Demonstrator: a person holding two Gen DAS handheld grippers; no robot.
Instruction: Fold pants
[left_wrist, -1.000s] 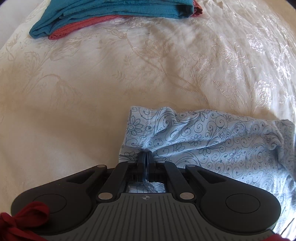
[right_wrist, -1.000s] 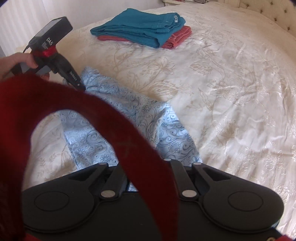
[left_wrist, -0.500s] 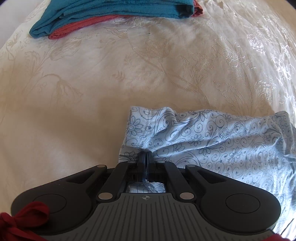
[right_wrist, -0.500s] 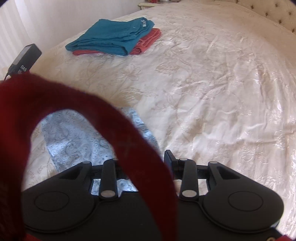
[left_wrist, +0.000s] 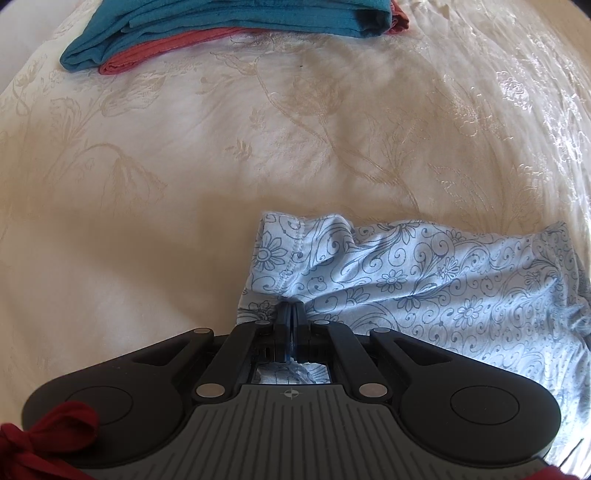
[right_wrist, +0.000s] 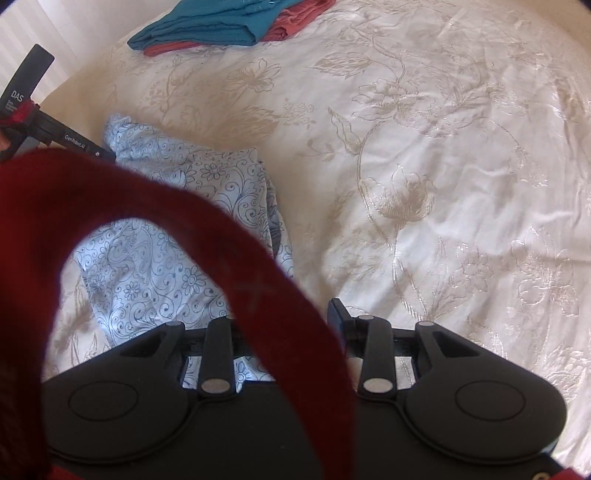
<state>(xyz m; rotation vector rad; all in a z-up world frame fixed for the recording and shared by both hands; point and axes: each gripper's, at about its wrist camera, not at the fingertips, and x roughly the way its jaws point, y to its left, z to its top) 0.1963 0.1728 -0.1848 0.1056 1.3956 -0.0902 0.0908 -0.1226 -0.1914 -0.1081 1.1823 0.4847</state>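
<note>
Left gripper (left_wrist: 292, 308) points straight down, clamped on pants (left_wrist: 424, 280); right gripper (right_wrist: 284, 314) tilted steeply down, jaws apart, empty.

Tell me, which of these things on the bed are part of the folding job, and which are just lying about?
Part of the job:
- light blue patterned pants
- left tongs, shut on the pants' edge
- right tongs, open over the pants

Just lying about:
- folded teal garment on a folded red one
- red strap across the right camera
- cream bedspread
</note>
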